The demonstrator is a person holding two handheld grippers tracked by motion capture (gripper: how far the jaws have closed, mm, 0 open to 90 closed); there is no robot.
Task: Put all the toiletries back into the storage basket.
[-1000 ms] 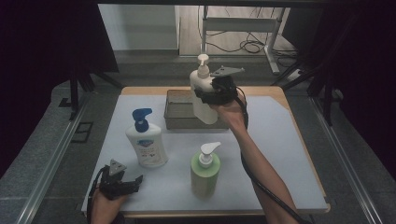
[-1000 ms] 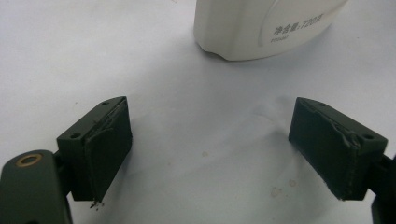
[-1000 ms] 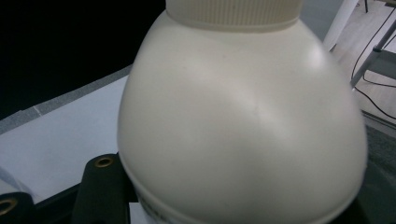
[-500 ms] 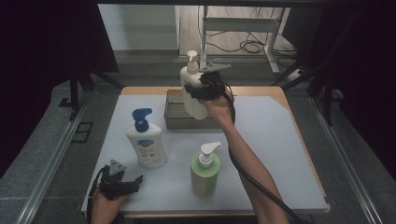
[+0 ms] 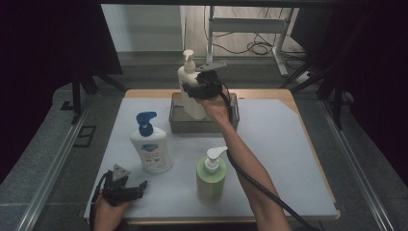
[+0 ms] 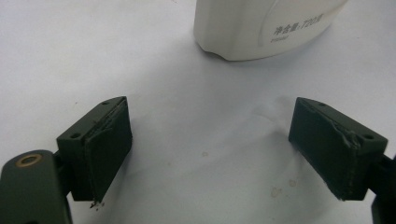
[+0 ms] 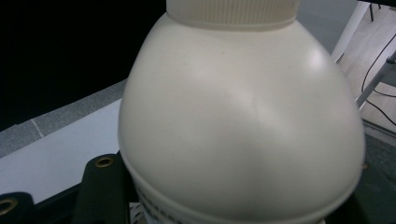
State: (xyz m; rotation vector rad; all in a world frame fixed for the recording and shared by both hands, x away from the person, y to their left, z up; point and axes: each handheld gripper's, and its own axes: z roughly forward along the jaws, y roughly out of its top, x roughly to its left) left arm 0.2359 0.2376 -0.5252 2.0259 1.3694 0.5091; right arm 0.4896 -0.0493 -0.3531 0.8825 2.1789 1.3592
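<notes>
My right gripper (image 5: 192, 89) is shut on a cream pump bottle (image 5: 188, 86), held upright over the grey tray (image 5: 176, 124) at the back of the table. Seen from the right gripper view, that bottle's rounded shoulder (image 7: 243, 121) looms close, with the jaws pressed to its sides. My left gripper (image 5: 137, 188) rests at the near left of the white mat, jaws wide apart with nothing between the pads (image 6: 107, 149). Just ahead of it stands a white bottle with a blue pump (image 5: 150, 144), whose base (image 6: 261, 28) appears in the left gripper view.
A green bottle with a white pump (image 5: 211, 174) stands near the front middle of the mat. The white mat (image 5: 284, 144) has open surface on its right side. Dark curtains flank the table, and desk legs with cables lie beyond it.
My right hand has carried the cream bottle leftward and slightly down, from over the tray's right part toward its left half. The left gripper has stayed put.
</notes>
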